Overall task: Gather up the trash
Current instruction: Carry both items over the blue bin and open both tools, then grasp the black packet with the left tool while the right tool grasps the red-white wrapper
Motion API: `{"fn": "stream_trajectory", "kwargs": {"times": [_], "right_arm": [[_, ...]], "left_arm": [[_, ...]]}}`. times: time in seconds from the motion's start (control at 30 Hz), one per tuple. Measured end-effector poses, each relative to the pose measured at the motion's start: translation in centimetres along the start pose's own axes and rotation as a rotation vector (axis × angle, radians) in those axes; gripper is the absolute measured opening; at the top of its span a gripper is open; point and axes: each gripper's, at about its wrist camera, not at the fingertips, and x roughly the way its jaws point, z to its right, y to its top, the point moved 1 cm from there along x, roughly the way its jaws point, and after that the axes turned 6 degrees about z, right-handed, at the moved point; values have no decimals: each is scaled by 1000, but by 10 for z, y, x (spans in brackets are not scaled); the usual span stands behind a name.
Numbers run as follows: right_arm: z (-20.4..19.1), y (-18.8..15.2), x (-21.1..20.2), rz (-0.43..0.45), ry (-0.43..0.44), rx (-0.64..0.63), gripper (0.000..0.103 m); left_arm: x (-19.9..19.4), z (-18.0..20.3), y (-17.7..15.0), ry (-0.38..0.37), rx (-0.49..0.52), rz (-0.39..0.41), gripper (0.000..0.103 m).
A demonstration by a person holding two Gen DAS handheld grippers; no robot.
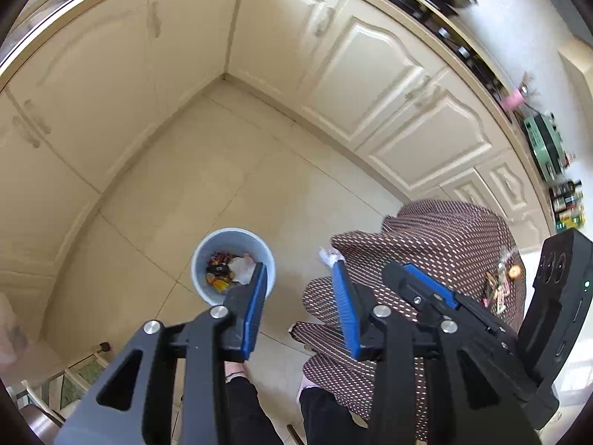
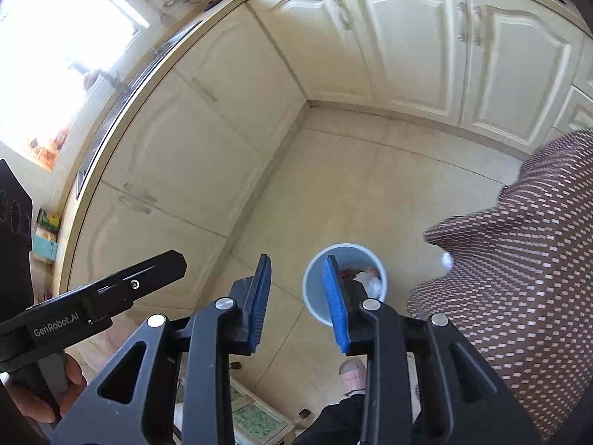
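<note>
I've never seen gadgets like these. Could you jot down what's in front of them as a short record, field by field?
Place: kitchen corner, cream cabinets, tiled floor
Bin: pale blue bin standing on the floor
Bin contents: coloured wrappers and white crumpled paper
Left gripper: jaws apart, nothing between them
Right gripper: jaws apart, nothing between them
Nearby: brown dotted cloth, with a small white scrap at its edge
Person: a shoe visible below

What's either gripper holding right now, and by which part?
Nothing. The left gripper and right gripper both have open jaws with only floor between them; the trash lies in the bin below.
</note>
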Motion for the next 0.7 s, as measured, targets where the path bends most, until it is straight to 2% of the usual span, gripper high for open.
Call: {"fn": "stream_trajectory", "kwargs": {"times": [0.17,0.33,0.53,0.7], "right_arm": [[70,6,-46,60,-57,68,28],[147,5,-98,128,-135,141,28],[242,-13,-159,183,-238,237,29],[303,-32,-183,170,-281,310,30]], "left_arm": [[18,73,-8,-41,86,-24,39],[43,172,-28,-102,206,-59,44],[86,297,-73,-178,368,-146,51],[118,371,-109,-202,495,-198,54]]}}
